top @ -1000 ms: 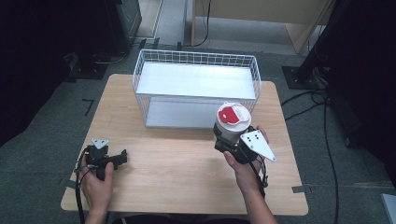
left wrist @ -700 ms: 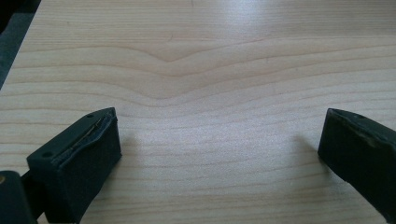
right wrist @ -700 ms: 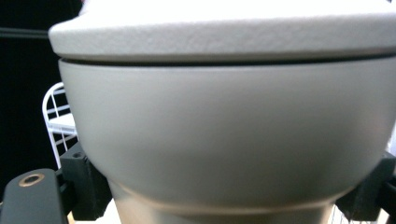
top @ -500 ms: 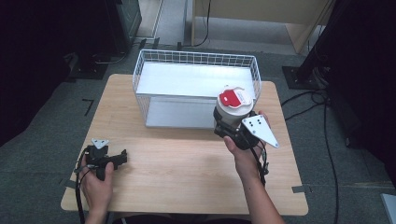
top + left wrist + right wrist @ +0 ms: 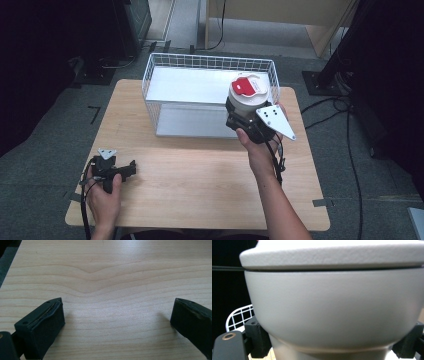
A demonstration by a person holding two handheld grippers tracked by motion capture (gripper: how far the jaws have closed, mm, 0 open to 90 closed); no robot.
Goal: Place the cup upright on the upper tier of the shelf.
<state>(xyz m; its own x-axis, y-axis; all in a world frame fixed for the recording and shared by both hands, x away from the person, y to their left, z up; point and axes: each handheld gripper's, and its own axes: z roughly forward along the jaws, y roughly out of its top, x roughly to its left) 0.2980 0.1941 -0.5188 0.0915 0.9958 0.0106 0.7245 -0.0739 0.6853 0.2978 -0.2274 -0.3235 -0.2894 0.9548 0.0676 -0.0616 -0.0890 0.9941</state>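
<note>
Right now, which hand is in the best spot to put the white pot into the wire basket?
The right. The right gripper already grips the white pot at the wire basket rim. The left gripper rests open on the table, far from the basket.

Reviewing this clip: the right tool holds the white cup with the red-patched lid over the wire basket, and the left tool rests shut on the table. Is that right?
Not quite: the left tool is open, its jaws standing wide apart over bare table in the left gripper view. The rest holds: the right tool grips the white cup at the wire basket.
</note>
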